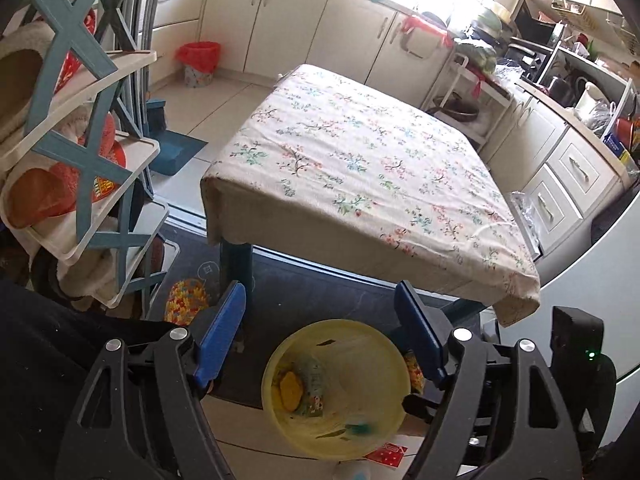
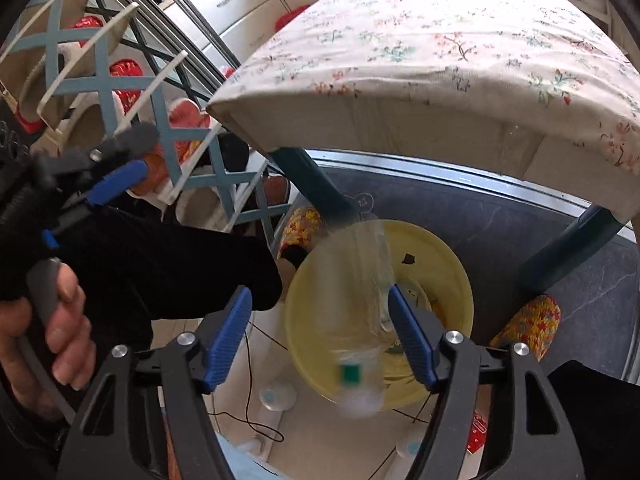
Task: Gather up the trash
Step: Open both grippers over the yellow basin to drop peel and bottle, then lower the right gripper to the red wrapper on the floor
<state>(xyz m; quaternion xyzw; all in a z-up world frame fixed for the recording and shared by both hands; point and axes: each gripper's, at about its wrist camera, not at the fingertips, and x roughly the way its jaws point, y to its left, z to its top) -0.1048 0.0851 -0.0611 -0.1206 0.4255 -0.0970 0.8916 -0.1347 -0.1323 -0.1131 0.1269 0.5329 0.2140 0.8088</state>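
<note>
A yellow bin stands on the floor below both grippers; it also shows in the right wrist view. Inside lie a yellow item and a printed wrapper. My left gripper is open and empty above the bin. My right gripper is open. A clear plastic bottle, blurred, is between its jaws over the bin, with its green-labelled end nearest me. I cannot tell whether it touches the right finger.
A table with a floral cloth stands just beyond the bin on blue legs. A shelf rack stands at left. A red-lined bin is by the far cabinets. Cables and small white discs lie on the floor.
</note>
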